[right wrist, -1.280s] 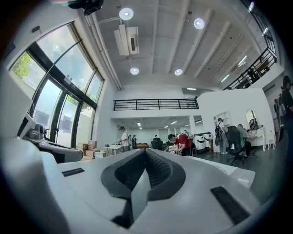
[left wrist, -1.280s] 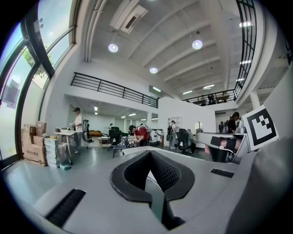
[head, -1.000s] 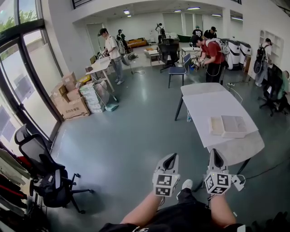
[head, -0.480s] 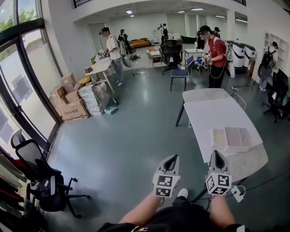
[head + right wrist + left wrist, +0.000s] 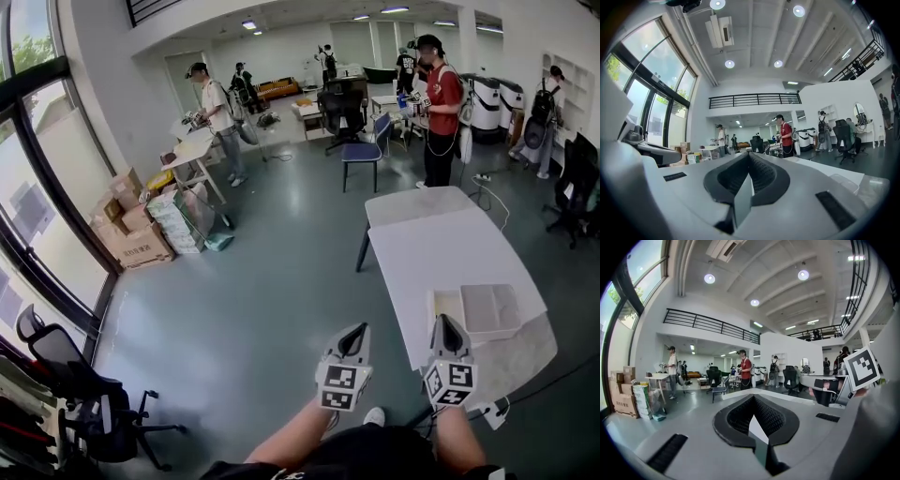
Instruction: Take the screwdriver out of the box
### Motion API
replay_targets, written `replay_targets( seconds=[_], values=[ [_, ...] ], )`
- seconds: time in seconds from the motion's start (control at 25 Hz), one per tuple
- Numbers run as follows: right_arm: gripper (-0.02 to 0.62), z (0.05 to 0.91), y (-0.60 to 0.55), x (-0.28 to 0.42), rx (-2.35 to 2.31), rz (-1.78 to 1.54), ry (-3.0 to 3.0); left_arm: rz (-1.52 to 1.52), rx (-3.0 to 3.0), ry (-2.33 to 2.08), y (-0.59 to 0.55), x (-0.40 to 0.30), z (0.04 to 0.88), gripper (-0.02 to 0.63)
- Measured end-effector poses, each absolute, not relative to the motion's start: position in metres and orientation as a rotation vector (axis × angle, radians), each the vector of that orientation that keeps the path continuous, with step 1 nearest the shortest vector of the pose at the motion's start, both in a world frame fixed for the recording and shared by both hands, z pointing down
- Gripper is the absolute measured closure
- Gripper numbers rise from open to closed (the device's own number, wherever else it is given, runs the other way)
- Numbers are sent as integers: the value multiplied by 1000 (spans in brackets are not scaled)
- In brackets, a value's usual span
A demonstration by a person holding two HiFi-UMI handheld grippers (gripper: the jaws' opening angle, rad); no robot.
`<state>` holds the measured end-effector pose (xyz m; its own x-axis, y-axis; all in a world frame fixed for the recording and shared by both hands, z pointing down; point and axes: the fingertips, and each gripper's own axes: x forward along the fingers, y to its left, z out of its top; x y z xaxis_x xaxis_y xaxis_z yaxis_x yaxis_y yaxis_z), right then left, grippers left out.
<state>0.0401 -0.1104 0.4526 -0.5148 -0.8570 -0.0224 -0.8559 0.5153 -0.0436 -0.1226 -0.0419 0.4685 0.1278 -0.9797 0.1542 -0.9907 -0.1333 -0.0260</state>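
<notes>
A pale, shallow box (image 5: pixel 489 310) with its lid on lies near the front edge of a white table (image 5: pixel 431 244). No screwdriver shows. Both grippers are held side by side short of the table. The left gripper (image 5: pixel 353 330) hangs over the grey floor, and its jaws meet at the tip (image 5: pixel 752 397), holding nothing. The right gripper (image 5: pixel 448 323) is level with the table's near corner, a short way before the box. Its jaws are also shut and hold nothing (image 5: pixel 749 155). In the right gripper view the box (image 5: pixel 843 181) appears faintly on the table (image 5: pixel 825 165).
Black office chairs (image 5: pixel 89 403) stand at the lower left by the windows. Cardboard boxes (image 5: pixel 131 234) are stacked along the left wall. A blue chair (image 5: pixel 361 150) and a person in red (image 5: pixel 441 103) stand beyond the table. A plug and cable (image 5: pixel 497 412) lie under the table's near end.
Both grippers have travelled forward together. The table and the box have come closer and now sit just ahead of the right gripper. Neither gripper's jaws changed.
</notes>
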Motion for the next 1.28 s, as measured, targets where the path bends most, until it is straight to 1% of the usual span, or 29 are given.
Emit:
replay_targets(
  seconds=[0.32,0.6,0.92,1.28],
  values=[
    [583,459,-201,62,-1599,-68,2688,266,2369,-1928,-147,-97,467,601],
    [583,468,-252,87,-1682,-99,2669,269,2418,-1867,-206,-77,466,600],
    [583,492,-270,105,-1759,-162,2682,301,2450,-1765,-234,-54,486,600],
    [583,510,-297,119,-1881,-209,2643,306,2550,-1635,-281,-34,490,600]
  ],
)
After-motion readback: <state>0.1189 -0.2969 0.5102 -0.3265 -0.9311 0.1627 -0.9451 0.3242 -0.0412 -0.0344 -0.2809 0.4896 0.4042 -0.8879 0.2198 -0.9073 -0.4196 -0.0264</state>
